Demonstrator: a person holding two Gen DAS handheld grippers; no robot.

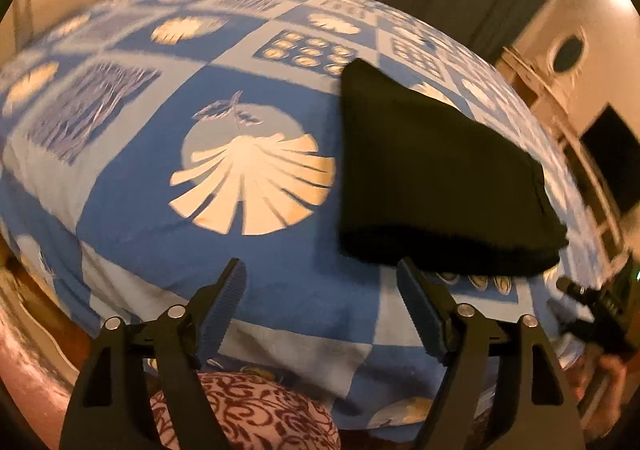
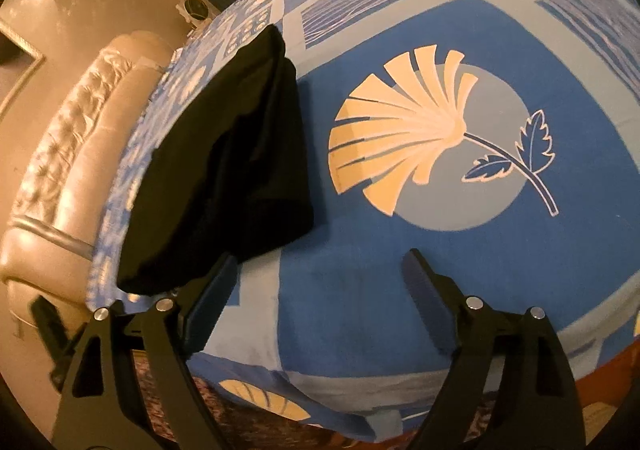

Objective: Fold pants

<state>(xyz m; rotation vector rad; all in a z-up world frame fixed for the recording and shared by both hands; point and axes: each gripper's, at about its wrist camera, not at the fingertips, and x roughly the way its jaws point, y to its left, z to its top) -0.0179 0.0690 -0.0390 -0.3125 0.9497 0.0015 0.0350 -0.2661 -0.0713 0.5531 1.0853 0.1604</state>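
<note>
Left wrist view: black pants (image 1: pixel 436 177) lie folded at 1 o'clock — soft, limp, light; better grip thick folded edge. Left gripper (image 1: pixel 322 282), right gripper (image 2: pixel 320 274) — fingers apart, empty.

**Both Tongs Spread Wide, Holding Nothing**

The left tongs (image 1: pixel 322 278) sit at the bottom centre of the left wrist view, their two ribbed black fingers (image 1: pixel 224 306) splayed far apart with nothing between them. In the right wrist view the right tongs (image 2: pixel 320 274) take the same lower-centre place, likewise gaping and unloaded. The right tongs also show, blurred, at the lower right edge of the left wrist view.
</note>
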